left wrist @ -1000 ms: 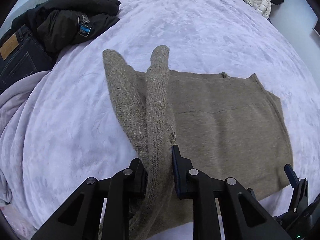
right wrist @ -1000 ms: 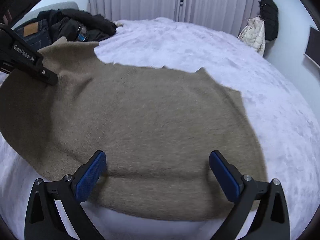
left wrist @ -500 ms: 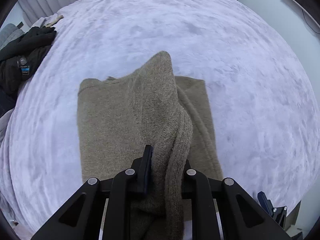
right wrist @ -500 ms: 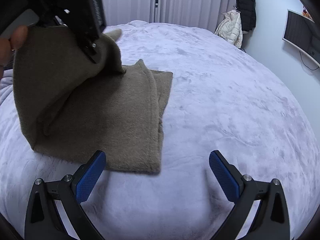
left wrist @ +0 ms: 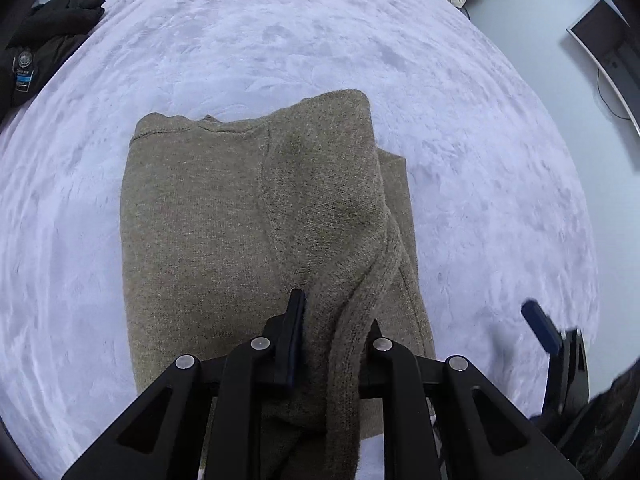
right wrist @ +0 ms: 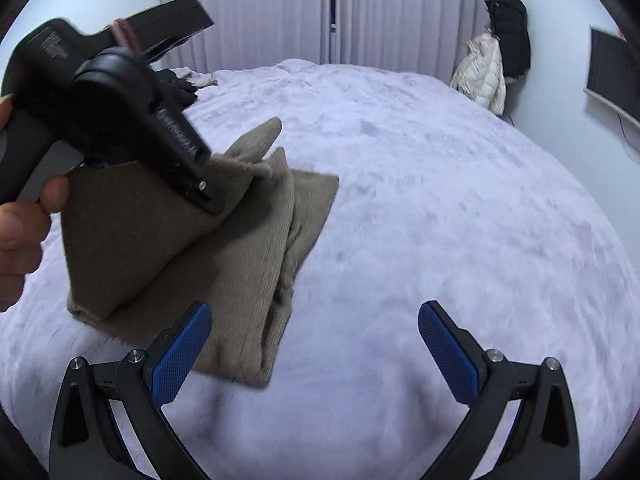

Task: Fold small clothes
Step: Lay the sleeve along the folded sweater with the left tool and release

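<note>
Two tongs work over the bed (right wrist: 440, 200): the left gripper (left wrist: 332, 320) pinches a fold of the brown sweater (left wrist: 200, 240), lifted above the flat part ahead; the right gripper (right wrist: 312, 332) gapes wide, holding nothing, sweater's right edge beside its left finger.

Black clothes (left wrist: 44, 40) and a white jacket (right wrist: 482, 76) flank the bed (right wrist: 440, 200).
</note>
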A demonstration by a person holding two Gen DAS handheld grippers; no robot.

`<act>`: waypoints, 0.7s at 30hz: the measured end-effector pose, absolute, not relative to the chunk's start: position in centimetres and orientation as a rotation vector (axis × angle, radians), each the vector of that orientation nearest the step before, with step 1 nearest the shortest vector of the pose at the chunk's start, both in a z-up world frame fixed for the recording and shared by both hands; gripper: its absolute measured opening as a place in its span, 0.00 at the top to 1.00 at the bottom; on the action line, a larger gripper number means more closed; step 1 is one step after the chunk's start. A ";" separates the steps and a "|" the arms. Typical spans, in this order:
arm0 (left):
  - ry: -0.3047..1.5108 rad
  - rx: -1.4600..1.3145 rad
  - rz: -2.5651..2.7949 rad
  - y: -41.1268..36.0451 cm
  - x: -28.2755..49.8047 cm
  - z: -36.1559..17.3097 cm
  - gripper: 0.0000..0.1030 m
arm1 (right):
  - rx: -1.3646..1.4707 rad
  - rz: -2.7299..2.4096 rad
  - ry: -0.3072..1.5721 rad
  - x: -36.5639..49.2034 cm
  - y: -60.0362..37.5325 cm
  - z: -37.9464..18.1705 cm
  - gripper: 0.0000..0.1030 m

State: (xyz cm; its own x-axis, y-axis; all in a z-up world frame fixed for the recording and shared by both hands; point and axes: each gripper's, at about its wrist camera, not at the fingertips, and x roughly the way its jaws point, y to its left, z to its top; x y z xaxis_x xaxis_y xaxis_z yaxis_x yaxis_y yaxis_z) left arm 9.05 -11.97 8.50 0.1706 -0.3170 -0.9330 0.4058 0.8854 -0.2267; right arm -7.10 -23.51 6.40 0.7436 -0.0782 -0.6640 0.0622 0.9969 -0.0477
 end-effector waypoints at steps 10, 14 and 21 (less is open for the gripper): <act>1.217 0.126 -0.484 -10.4 8.5 12.3 0.83 | -0.062 0.233 0.801 7.5 -23.6 5.5 0.00; 1.234 0.152 -0.483 -11.2 9.0 12.9 0.83 | -0.121 0.135 0.735 10.6 -23.8 6.1 0.00; 1.356 0.225 -0.493 -15.4 8.9 6.7 0.83 | 0.030 0.056 0.611 13.0 -28.9 6.9 0.00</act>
State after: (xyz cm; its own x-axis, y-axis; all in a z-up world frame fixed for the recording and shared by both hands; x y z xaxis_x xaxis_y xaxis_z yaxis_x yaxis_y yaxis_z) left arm 8.88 -15.36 6.70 0.1315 -0.2081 -0.9692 0.4632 0.8773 -0.1255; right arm 13.01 -28.91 6.93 0.8174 0.0613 -0.5728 -0.0434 0.9980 0.0449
